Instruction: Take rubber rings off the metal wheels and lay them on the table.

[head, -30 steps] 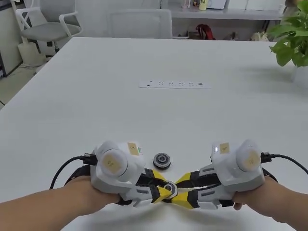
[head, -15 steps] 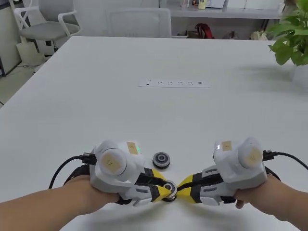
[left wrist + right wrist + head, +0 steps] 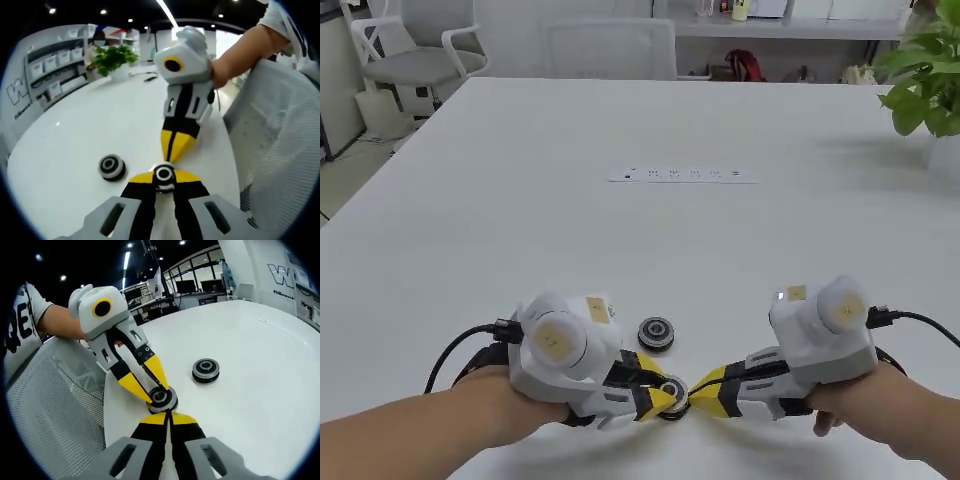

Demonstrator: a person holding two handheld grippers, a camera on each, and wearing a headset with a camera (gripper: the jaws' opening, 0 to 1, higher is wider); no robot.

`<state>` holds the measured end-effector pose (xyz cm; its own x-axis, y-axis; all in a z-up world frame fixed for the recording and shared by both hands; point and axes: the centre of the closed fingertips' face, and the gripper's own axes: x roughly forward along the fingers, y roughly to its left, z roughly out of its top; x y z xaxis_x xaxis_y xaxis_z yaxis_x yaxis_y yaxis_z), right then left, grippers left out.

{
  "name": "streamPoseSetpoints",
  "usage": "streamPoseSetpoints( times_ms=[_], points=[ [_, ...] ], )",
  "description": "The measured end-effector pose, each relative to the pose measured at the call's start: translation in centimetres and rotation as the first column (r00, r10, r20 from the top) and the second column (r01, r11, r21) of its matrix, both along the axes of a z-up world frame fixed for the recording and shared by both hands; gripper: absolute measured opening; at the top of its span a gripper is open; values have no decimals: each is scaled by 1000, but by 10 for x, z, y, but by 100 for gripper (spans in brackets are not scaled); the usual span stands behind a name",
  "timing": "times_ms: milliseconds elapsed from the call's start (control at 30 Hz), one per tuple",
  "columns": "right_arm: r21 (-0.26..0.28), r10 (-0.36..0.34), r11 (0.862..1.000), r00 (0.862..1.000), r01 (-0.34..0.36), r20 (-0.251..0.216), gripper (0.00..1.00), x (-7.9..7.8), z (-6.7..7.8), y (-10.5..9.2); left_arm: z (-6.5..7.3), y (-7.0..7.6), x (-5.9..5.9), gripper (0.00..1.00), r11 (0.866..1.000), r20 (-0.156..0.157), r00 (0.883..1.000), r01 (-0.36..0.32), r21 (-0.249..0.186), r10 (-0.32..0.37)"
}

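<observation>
The left gripper (image 3: 660,396) is clenched on a metal wheel (image 3: 161,398), held just above the worktop (image 3: 620,230) at its near edge. The right gripper (image 3: 170,416) is pressed closed, its tips touching the wheel's rim; whether the rubber ring is pinched cannot be told. A second wheel (image 3: 656,333) lies just behind. Compared with a second ago, the right gripper is drawn back rightward from the wheel.
</observation>
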<state>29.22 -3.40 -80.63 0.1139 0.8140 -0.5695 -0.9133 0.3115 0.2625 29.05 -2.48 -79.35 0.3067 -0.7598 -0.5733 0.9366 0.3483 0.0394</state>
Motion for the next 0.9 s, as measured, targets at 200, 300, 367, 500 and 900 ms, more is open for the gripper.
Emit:
streamPoseSetpoints(
  times_ms=[200, 300, 367, 500, 900],
  points=[
    [24, -36, 999, 998, 38, -51, 0, 0, 3, -1, 0, 0, 0, 12, 1000, 3, 1000, 2, 3, -2],
    [29, -51, 998, 996, 53, -70, 0, 0, 3, -2, 0, 0, 0, 12, 1000, 3, 1000, 1, 3, -1],
    [40, -78, 996, 991, 82, -105, 0, 1, 3, -2, 0, 0, 0, 12, 1000, 0, 1000, -2, 2, 2],
    [56, -109, 992, 984, 117, -141, 0, 3, 3, -4, 0, 0, 0, 12, 1000, -5, 1000, -9, 0, 9],
    [114, -158, 977, 970, 181, -186, 0, 8, 12, 1, 0, 0, 0, 12, 1000, 7, 1000, -17, 15, 17]
  ],
)
